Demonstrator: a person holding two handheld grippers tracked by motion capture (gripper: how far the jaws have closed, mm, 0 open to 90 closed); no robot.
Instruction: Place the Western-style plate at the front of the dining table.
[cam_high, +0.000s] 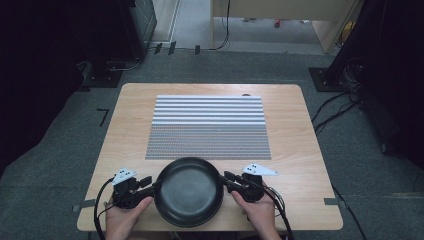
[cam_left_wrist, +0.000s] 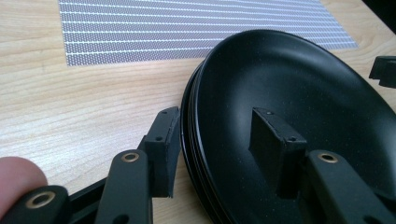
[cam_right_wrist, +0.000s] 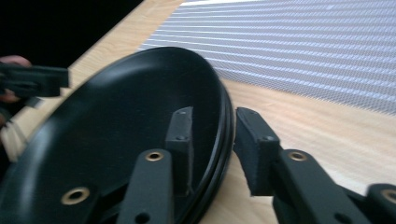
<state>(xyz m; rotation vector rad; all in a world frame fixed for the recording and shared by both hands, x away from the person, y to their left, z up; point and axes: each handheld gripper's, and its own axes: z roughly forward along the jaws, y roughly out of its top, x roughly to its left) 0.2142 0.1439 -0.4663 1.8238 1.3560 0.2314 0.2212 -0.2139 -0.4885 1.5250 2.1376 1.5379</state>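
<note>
Stacked black plates (cam_high: 189, 191) — table's near edge

No readable text or labels appear anywhere.

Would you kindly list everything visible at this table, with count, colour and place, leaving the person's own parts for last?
Round black plates: a stack, at least two by the rims in the gripper views, black, near edge of the table between the two grippers.
Striped woven placemat: one, grey and white, middle of the table, just beyond the plates.
Wooden table: one, light wood, on grey carpet.
Cables: several, black, on the floor at right.
Left gripper: one, black, jaws astride the stack's left rim, one outside, one over the dish.
Right gripper: one, black, jaws astride the right rim likewise.
Hands: two, holding the grippers at the near edge.
</note>
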